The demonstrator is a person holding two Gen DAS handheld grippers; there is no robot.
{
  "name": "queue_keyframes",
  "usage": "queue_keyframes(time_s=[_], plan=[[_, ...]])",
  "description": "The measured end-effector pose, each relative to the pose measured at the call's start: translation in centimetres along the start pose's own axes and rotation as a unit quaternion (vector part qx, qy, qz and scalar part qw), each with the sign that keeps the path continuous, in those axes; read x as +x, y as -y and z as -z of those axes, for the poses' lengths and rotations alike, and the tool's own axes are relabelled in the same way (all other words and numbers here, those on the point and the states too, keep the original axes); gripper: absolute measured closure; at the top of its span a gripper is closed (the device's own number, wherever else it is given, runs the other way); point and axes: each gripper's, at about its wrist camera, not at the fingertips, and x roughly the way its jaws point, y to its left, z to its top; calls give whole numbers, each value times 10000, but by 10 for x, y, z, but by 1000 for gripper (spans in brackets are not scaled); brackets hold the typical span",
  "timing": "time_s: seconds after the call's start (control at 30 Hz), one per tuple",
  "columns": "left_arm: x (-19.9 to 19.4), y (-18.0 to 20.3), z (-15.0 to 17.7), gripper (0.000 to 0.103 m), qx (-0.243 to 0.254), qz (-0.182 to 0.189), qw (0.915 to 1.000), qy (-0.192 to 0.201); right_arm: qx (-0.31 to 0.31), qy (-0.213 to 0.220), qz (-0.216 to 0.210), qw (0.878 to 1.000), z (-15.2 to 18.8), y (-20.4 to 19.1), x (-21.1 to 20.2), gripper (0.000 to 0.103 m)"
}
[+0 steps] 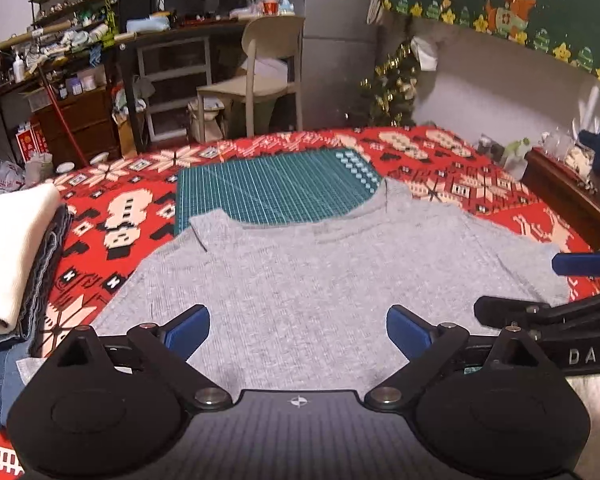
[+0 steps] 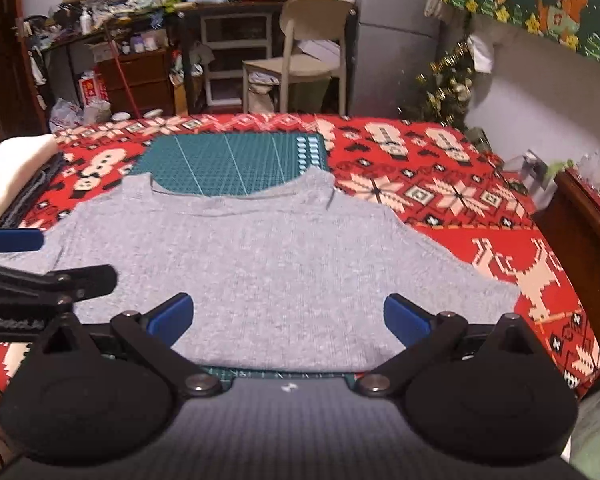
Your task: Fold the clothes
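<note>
Left wrist view: your left gripper (image 1: 298, 334) is hovering with jaws spread apart over the grey shirt (image 1: 320, 276) lying flat on the red patterned cloth (image 1: 112, 216).

Right wrist view: your right gripper (image 2: 288, 318) is likewise gaping, holding nothing. Pinching only one layer is risking a crooked fold.

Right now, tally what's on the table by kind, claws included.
Grey shirt: 1
Folded pile: 1
Green mat: 1
Claws, left and right, both open: 2
Total: 5
</note>
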Motion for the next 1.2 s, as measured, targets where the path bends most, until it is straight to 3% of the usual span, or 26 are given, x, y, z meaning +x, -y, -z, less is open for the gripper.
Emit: queue_keyframes(time_s=[0.17, 0.37, 0.57, 0.8, 1.03, 1.2], plan=[[3, -5, -1, 4, -215, 305, 9991, -201, 57, -26, 46, 10000, -3, 5, 1, 1], [1, 1, -3, 4, -45, -300, 9995, -71, -223, 157, 0, 9996, -1, 0, -5, 1], [3, -9, -2, 6, -395, -305, 9984, -246, -222, 114, -186, 9995, -2, -2, -5, 1], [4, -9, 0, 6, -342, -287, 9987, -244, 58, 118, -427, 9990, -2, 8, -3, 1], [2, -20, 0, 6, -518, -168, 9977, -415, 166, 155, -231, 9995, 0, 13, 1, 1], [-5, -36, 1, 6, -669, -474, 9958, -407, 181, 394, -223, 9988, 5, 15, -2, 1]])
